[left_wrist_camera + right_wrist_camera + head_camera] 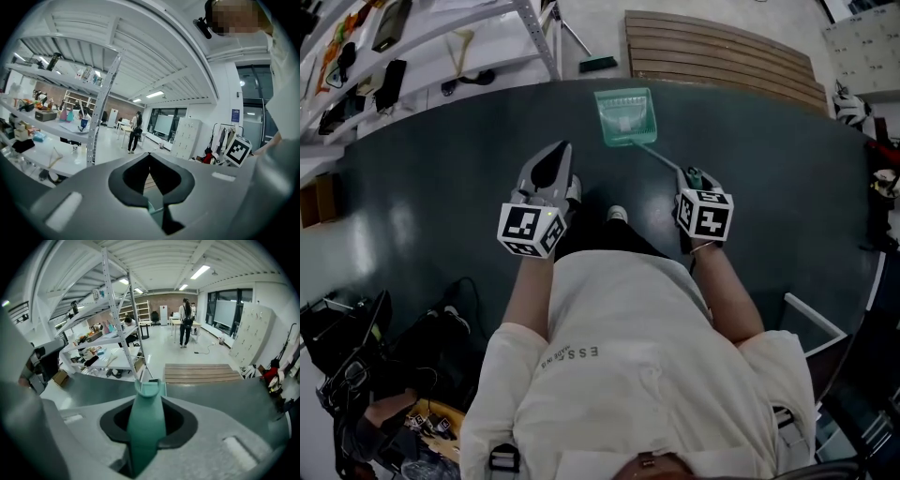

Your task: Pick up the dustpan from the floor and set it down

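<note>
Right gripper [692,176] at 1 o'clock has its jaws clamped on the handle [145,427] of the green dustpan [623,117]; the pan is out at 12 o'clock over the dark floor [441,187], handle slanting back toward 1. Left gripper [558,157] at 11 o'clock has jaws closed together, nothing between them

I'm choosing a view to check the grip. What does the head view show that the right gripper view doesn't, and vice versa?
Head view only: the marker cubes and the person's white shirt. Right gripper view only: the right gripper shut on the teal handle, and a person standing far off. Both: the dustpan, the shelf, the slatted wooden platform.
</note>
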`<state>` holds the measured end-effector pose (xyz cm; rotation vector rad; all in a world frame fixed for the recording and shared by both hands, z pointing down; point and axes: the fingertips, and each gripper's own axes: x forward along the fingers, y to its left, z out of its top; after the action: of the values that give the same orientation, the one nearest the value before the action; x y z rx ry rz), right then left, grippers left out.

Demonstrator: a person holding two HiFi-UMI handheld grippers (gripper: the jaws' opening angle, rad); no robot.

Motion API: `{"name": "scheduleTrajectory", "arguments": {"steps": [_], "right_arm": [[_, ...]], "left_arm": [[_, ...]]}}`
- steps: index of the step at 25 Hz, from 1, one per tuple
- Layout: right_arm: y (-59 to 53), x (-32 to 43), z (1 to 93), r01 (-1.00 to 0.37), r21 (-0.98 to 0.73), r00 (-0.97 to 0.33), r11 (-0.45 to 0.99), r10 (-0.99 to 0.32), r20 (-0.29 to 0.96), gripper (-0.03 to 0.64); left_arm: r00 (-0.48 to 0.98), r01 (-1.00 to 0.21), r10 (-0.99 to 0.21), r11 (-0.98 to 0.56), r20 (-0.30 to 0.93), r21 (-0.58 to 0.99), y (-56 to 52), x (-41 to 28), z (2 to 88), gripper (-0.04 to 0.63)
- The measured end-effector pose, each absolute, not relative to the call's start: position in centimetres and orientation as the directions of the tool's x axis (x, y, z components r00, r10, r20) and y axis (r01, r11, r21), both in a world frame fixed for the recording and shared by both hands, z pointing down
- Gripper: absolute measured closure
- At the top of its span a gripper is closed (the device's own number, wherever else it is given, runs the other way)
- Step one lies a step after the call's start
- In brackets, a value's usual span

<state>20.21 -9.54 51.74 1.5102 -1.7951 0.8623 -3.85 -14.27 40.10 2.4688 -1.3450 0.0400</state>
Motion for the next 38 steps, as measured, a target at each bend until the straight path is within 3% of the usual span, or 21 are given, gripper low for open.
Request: {"name": "scheduleTrajectory", "arguments": {"steps": [12,22,38], "right_arm": [[-17.9,16.2,60.1,-0.995,-0.061,-0.090,0.080,-0.445,0.891,0.543],[-25.2,12.5,69.0,-0.999,-0.010,-0.021,0.033,-0.350,0.937,0.541],[-24.9,9.3,75.4,-0.999,-0.043,-0.049,0.027,-0.315,0.948,0.540]], "left_arm": [[0.597,-0.795,-0.749,-0.504,0.287,0.337,-22.7,-6.1,45.9,0.583],[0.598,-0.795,-0.742,-0.501,0.304,0.341,-30.4,-8.4,50.5,0.583],[0.615,-0.781,-0.709,-0.487,0.344,0.391,-30.1,-7.3,55.2,0.583]]}}
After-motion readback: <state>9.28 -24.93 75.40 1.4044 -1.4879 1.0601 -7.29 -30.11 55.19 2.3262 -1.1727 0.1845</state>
